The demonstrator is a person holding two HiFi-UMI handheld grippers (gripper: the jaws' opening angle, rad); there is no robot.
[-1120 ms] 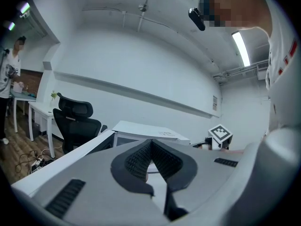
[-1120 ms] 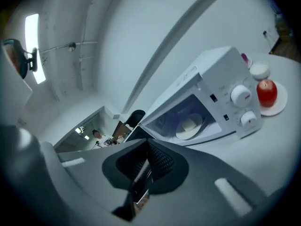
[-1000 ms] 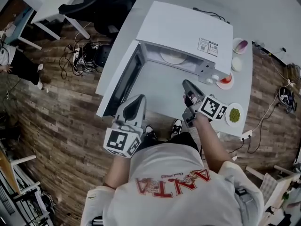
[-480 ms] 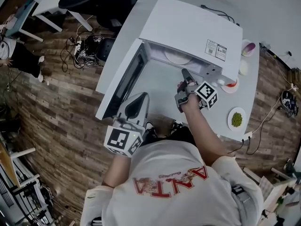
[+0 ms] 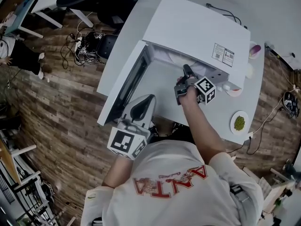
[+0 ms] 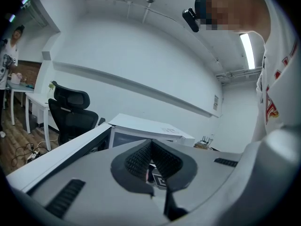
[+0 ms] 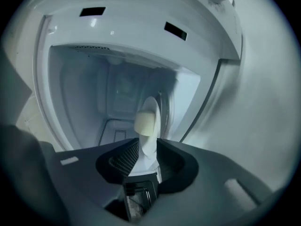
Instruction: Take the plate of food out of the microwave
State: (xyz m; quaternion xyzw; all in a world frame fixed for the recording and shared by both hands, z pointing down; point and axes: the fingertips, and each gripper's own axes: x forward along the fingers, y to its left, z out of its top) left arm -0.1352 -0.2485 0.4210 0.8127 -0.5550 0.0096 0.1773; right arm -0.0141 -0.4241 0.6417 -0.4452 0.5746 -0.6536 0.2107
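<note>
Now the right gripper, which a second ago hung back in front of the oven with its fingers together, has reached into the cavity and opened.

On the white surface (image 5: 126, 34), the microwave (image 5: 197, 32) fills the upper middle of the head view. Its door (image 5: 127, 86) is swung open toward the lower left.

The plate (image 7: 149, 149) is still inside the cavity. It appears edge-on at the centre of the right gripper view, with a pale lump of food (image 7: 145, 123) on it. The head view hides it under the oven's top.

The right gripper (image 5: 187, 72) is at the mouth of the cavity at centre frame, the forearm stretched straight up from the person's shoulder. Its fingers are closing on the plate's near rim, and both pads seem to touch it. The grasp therefore looks nearly made, while the pull-out has not begun.

The left gripper (image 5: 143, 108) waits low by the door's free edge, lower left of centre. Its fingers are pressed together on nothing.
</note>
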